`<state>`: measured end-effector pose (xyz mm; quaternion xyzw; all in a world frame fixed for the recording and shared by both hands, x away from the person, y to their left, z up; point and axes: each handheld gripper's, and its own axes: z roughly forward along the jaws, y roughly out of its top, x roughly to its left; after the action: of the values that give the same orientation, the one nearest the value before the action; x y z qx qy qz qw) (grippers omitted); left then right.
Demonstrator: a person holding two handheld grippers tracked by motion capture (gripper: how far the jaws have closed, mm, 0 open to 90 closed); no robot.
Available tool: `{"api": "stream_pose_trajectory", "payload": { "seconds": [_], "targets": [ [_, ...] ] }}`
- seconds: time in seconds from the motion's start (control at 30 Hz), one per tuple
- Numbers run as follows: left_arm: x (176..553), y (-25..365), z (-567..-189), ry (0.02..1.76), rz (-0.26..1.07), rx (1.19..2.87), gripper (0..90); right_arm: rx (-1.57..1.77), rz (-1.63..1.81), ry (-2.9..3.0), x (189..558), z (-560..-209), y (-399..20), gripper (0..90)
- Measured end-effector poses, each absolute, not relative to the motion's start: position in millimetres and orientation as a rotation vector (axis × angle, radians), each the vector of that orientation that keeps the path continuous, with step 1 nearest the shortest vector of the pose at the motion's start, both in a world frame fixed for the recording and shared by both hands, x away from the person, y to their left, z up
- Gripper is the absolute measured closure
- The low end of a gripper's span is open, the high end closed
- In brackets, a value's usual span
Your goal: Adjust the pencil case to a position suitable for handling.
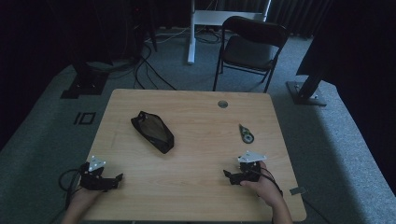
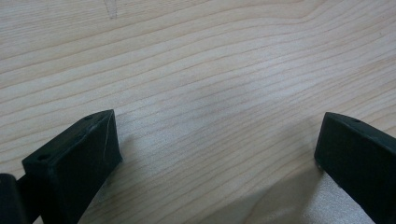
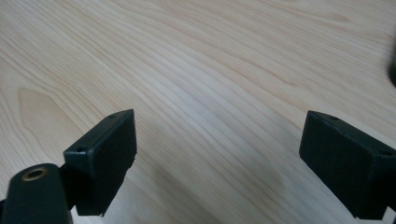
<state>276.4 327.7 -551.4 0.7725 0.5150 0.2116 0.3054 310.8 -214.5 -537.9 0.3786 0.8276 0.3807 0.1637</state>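
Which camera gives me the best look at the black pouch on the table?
The high view: the black pouch lies whole on the wooden table, left of centre, ahead of the left claw. The left gripper view and the right gripper view look past open jaws at bare wood grain, so they tell nothing about the pouch.

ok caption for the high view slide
Both open grippers, left gripper and right gripper, rest on the wooden table near a black pouch.

left tool [image 1: 119, 178] jaws wide apart; right tool [image 1: 226, 173] likewise
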Motion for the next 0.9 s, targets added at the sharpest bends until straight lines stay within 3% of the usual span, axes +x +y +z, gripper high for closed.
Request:
{"api": "stream_pose_trajectory", "payload": {
  "seconds": [0.9],
  "targets": [
    [276,328,-551,1.363,0.56,2.045,0.1,1.0,1.142,2.372,328,-534,-154,10.6]
  ]
}}
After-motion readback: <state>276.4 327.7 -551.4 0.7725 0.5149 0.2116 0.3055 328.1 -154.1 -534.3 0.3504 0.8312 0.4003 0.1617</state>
